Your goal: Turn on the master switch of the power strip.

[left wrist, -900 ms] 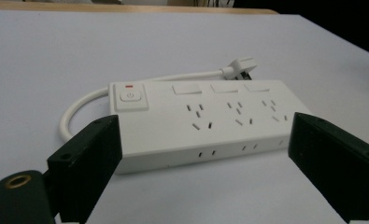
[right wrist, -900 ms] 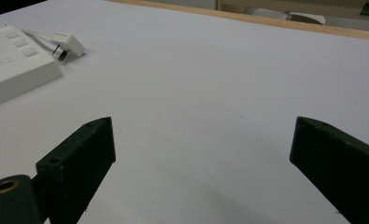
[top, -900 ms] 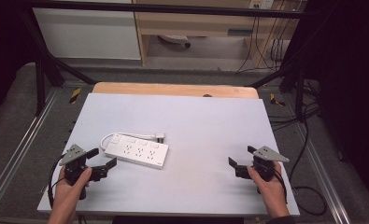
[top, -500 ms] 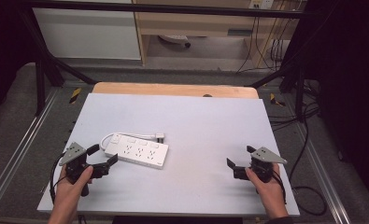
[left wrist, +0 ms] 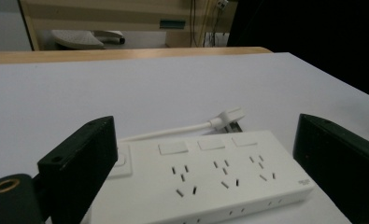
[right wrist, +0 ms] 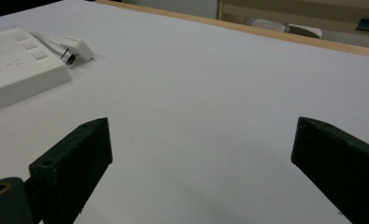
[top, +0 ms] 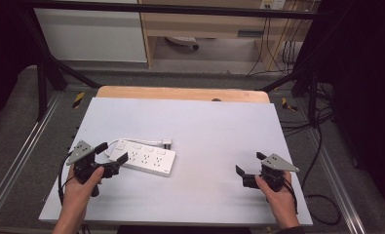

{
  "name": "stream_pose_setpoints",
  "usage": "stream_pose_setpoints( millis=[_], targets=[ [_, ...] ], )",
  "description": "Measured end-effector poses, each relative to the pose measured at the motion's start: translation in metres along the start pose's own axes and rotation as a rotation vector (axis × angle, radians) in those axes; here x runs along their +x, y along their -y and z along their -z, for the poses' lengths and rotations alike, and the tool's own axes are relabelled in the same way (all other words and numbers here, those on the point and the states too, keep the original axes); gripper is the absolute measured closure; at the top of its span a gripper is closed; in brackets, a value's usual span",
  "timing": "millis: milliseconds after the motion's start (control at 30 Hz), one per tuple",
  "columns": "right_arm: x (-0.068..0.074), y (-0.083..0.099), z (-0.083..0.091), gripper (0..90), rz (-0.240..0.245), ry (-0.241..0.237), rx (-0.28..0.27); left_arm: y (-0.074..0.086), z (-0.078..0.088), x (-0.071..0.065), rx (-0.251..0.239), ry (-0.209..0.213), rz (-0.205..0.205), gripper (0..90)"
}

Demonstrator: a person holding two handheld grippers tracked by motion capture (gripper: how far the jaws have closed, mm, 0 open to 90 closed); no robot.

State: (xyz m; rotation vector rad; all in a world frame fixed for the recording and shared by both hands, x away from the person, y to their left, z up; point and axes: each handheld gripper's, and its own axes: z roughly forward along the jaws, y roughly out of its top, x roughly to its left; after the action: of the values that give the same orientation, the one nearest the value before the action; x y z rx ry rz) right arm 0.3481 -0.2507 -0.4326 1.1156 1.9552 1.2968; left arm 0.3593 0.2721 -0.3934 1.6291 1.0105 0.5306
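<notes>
— How do the tongs stand?

— The left gripper has its jaws spread wide, one on each side of the near end of the white power strip. The pads don't press on it; nothing is held.

— And the other?

— The right gripper is spread just as wide over bare table, well apart from the strip, with nothing between its jaws.

— Where does the strip lie?

— Flat on the left part of the table, sockets up, its cord curling behind it to the plug.
</notes>
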Motion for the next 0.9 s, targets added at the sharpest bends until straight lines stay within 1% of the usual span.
stream_pose_setpoints(
  millis=[33,67,100,167,233,300,333,367,433,600,667,767,900],
  targets=[
    [0.0,0.0,0.0,5.7,0.004,-0.001,0.003,-0.004,-0.002,-0.001,-0.001,0.015,-0.018,6.6],
    [0.001,0.0,-0.001,5.5,0.021,0.004,0.021,-0.007,-0.004,-0.001,0.001,0.027,-0.033,6.7],
    [0.002,0.0,-0.002,5.3,0.025,0.007,0.032,-0.011,-0.005,-0.002,0.002,0.039,-0.036,6.6],
    [0.003,0.0,-0.003,5.1,0.021,0.003,0.034,-0.017,-0.008,-0.003,-0.013,0.041,-0.042,6.7],
    [0.004,-0.001,-0.004,4.7,0.02,0.001,0.027,-0.024,-0.011,-0.003,-0.027,0.034,-0.051,6.6],
    [0.004,-0.002,-0.004,4.5,0.019,-0.001,0.026,-0.03,-0.013,-0.003,-0.043,0.022,-0.051,6.6],
    [0.005,-0.002,-0.005,4.3,0.014,-0.006,0.02,-0.035,-0.014,-0.003,-0.038,0.016,-0.061,6.5],
    [0.005,-0.002,-0.005,4.3,0.014,-0.006,0.02,-0.035,-0.014,-0.003,-0.038,0.016,-0.061,6.4],
    [0.007,-0.004,-0.006,3.9,0.012,-0.013,0.019,-0.041,-0.015,-0.004,-0.028,0.008,-0.081,6.1],
    [0.009,-0.004,-0.006,3.5,0.017,-0.021,0.018,-0.056,-0.018,-0.006,-0.059,-0.018,-0.093,6.7],
    [0.01,-0.004,-0.005,3.3,0.01,-0.021,0.014,-0.062,-0.02,-0.007,-0.064,-0.022,-0.1,6.8],
    [0.009,-0.004,-0.005,3.2,0.007,-0.02,0.012,-0.068,-0.025,-0.007,-0.057,-0.031,-0.118,6.8],
    [0.009,-0.005,-0.004,3.1,0.002,-0.012,0.004,-0.073,-0.031,-0.005,-0.05,-0.041,-0.115,6.8]
  ],
)
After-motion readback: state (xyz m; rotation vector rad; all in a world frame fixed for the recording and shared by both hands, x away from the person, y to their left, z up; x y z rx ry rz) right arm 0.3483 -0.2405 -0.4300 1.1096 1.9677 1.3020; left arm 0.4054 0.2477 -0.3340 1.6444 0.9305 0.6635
